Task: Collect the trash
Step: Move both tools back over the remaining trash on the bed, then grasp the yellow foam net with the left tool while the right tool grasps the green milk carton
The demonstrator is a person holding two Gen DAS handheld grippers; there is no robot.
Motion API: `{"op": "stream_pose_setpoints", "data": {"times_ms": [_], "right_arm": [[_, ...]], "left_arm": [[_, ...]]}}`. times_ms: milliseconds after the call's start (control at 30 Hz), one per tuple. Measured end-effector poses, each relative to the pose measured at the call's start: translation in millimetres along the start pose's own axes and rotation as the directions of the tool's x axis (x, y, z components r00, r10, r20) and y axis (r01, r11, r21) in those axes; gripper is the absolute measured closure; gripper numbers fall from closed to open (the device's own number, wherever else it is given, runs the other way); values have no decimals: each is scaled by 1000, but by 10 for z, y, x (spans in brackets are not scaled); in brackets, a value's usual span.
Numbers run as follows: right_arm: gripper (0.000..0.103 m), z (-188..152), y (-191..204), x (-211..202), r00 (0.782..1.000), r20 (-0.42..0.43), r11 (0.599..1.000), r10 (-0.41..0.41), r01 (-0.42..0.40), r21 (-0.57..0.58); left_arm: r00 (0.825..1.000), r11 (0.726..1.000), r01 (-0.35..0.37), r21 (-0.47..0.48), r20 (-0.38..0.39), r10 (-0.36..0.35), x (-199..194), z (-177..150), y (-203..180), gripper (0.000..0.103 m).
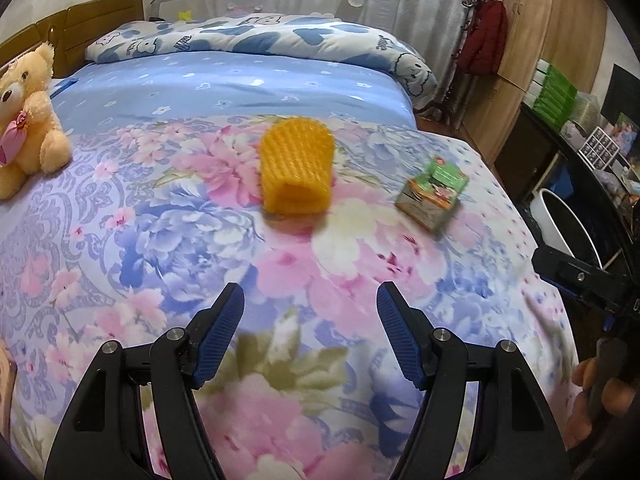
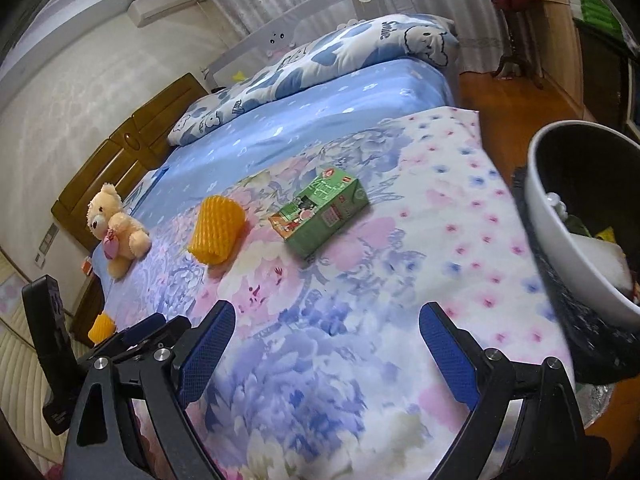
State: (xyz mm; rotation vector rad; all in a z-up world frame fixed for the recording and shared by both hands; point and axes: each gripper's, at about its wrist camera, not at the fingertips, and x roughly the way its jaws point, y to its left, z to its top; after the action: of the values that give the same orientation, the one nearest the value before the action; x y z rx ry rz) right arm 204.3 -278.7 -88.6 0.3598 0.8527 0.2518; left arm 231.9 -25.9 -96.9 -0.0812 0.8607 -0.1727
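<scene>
Orange foam netting (image 1: 296,168) lies on a floral bedspread (image 1: 160,240), a green carton (image 1: 432,190) at its 3 o'clock. Left gripper (image 1: 310,308) and right gripper (image 2: 326,330) hover with jaws apart, empty; a waste bin (image 2: 560,224) stands at the right gripper's 2 o'clock.

The left tongs (image 1: 310,306) point steeply downward, their black arms spread and the blue ribbed pads (image 1: 218,334) standing well apart with nothing between them. The right tongs (image 2: 326,332) tilt down likewise, jaws wide and empty, blue pads (image 2: 448,354) facing each other across the gap. At the left view's right edge, a hand (image 1: 600,396) wraps a dark grip.
</scene>
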Motion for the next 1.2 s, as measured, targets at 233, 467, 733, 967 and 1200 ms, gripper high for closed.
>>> {"op": "stream_pose_setpoints", "data": {"times_ms": [233,467,733,967,1200], "right_arm": [[9,177,130,298,1000,-25,1000,9,-9,-1],[9,422,134,690,999,-49,997,-6,10,80],[13,639,194,1022,997,-56,991,-61,67,115],[49,638,305,1132,994,-64,996,-91,91,11],[54,551,280,864,995,-85,998,-51,48,-32]], "left_arm": [[1000,1000,-14,-8,4,14,135,226,149,33],[1000,1000,18,-18,-5,-18,372,525,276,33],[999,999,41,2,4,-41,625,730,272,46],[997,997,74,19,-25,-74,722,694,270,87],[995,994,103,21,9,-103,430,587,232,91]]}}
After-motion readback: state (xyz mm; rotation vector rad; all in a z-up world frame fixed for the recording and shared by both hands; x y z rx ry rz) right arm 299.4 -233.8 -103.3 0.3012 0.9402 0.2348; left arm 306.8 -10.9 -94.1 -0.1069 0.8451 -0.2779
